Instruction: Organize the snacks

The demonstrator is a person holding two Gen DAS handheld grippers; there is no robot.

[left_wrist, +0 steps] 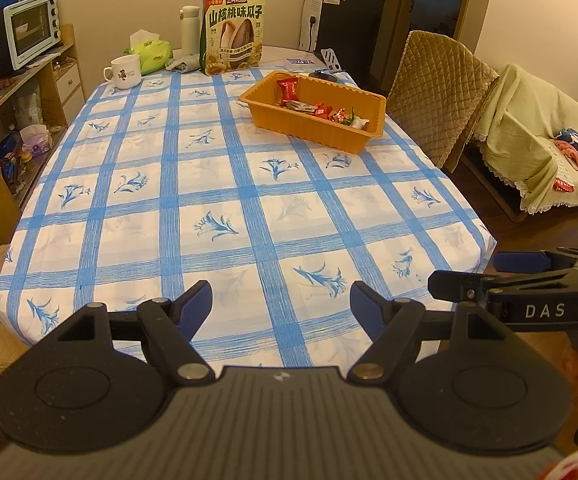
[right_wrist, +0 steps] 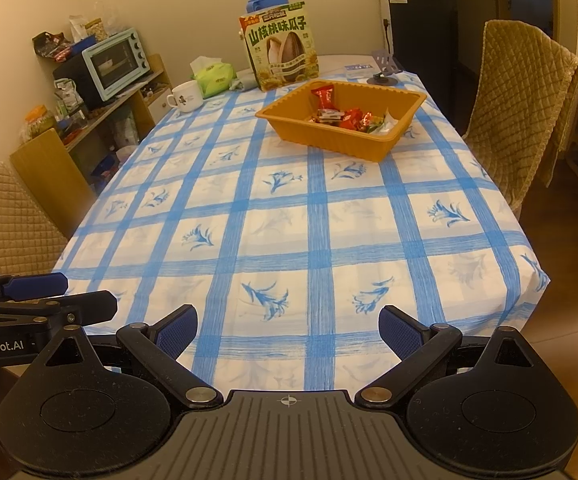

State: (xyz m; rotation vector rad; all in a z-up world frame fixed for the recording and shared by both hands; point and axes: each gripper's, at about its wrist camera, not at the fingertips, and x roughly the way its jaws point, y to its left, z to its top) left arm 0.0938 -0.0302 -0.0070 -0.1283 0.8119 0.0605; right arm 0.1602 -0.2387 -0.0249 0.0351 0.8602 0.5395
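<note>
Left tongs (left_wrist: 281, 306): the 2 blue-padded fingers are spread wide, nothing between them, low over the near edge of the surface.
Right tongs (right_wrist: 287, 330): also spread wide and holding nothing, over the same near edge; in the left wrist view they show at the right side (left_wrist: 501, 268).
Surface (left_wrist: 249, 216): a long table under a white cloth with blue checks and blue flower prints.
Tray (left_wrist: 321, 130): an orange plastic tray with ribbed walls and a flat rim, rectangular, on the far right part of the surface, well apart from both tongs.
Snacks (left_wrist: 317, 108): small wrapped pieces inside the tray, most in red wrappers, some green and white ones at its right end; 1 red packet (right_wrist: 324, 96) leans upright against the far wall.
Seed bag (left_wrist: 233, 34): a big green and cream bag with printed sunflower seeds and Chinese text, upright behind the tray at the far end.
Mug (left_wrist: 125, 73): white, at the far left corner, beside a green tissue pack (left_wrist: 151, 52).
Chair (left_wrist: 429, 92): with quilted beige cover, at the right side near the tray.
</note>
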